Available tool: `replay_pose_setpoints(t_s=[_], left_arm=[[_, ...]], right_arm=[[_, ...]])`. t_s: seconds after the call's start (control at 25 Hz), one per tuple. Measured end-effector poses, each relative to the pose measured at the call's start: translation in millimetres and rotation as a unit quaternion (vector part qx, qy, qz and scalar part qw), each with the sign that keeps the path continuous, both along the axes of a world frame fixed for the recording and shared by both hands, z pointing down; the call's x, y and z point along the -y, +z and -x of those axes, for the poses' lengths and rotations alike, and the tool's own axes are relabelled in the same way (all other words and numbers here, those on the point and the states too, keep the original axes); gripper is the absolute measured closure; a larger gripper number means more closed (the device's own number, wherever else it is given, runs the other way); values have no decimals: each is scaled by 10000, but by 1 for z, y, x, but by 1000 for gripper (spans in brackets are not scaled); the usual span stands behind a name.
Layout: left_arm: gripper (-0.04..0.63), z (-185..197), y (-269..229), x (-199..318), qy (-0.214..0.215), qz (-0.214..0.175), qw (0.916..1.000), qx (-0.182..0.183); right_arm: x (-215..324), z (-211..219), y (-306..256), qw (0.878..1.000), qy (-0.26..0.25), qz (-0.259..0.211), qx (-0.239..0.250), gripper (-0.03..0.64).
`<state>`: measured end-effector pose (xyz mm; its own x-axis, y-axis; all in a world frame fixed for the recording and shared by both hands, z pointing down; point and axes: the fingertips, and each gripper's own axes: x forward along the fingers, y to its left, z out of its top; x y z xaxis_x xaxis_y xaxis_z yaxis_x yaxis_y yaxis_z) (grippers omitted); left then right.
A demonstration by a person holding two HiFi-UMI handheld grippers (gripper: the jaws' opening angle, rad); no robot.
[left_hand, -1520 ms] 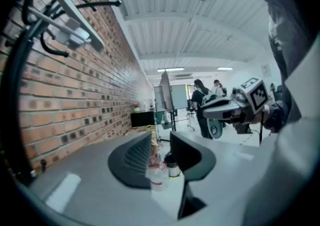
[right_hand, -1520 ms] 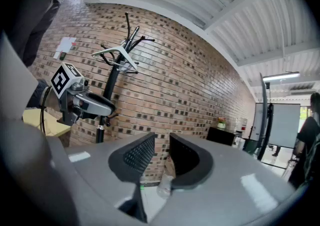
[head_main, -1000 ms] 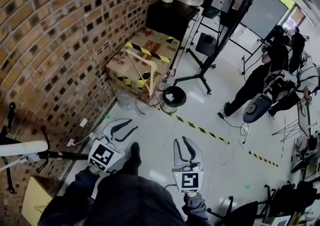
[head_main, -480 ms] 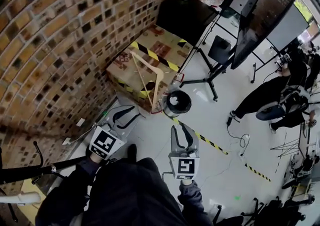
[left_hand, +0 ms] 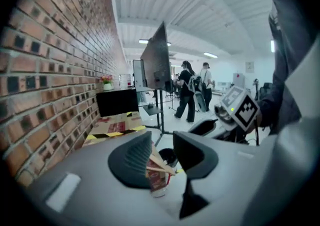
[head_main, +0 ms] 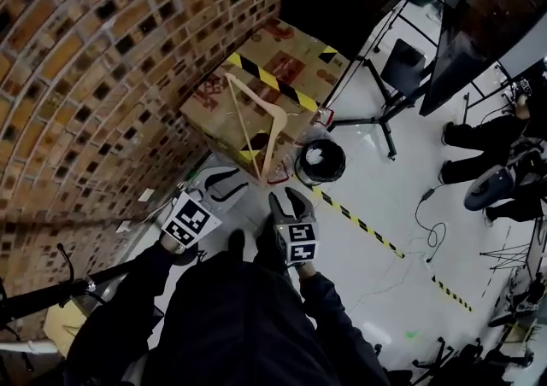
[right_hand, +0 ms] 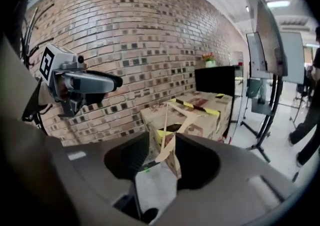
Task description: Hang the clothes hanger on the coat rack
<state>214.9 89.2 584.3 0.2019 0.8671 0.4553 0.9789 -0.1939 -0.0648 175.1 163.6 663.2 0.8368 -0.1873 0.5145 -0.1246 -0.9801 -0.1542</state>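
A pale wooden hanger leans against a cardboard box by the brick wall. Part of the black coat rack shows at the lower left, behind both grippers. My left gripper is open and empty, a short way before the hanger's lower end. Beside it, my right gripper has its jaws opening, nothing between them. In the left gripper view the left gripper frames the hanger far off. In the right gripper view the right gripper frames the hanger.
A black bin stands on the floor just right of the hanger's foot. A black cabinet sits behind the box, and a screen stand's legs spread to the right. Yellow-black tape crosses the floor. People are at the far right.
Both grippers have moved forward and down toward the box and hanger. The right gripper's jaws have widened and it has drawn closer to the left one. The coat rack has slid toward the lower left corner.
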Motion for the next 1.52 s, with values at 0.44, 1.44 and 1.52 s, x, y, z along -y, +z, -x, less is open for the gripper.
replay_pose_setpoints(t_s=[0.44,1.44,1.52], left_arm=[[462,-40,22,-44,-202,-474,9980,357],[469,-125,40,-28,201,-512,9947,874],[471,-130,40,-23,178,-441,9941,971]], right_arm=[[10,-24,110,9505,-363,-2699,1493,423],[50,-79,124,7990,-431,-5674,1944,555],[50,-78,113,7941,-416,-5746,1937,557]])
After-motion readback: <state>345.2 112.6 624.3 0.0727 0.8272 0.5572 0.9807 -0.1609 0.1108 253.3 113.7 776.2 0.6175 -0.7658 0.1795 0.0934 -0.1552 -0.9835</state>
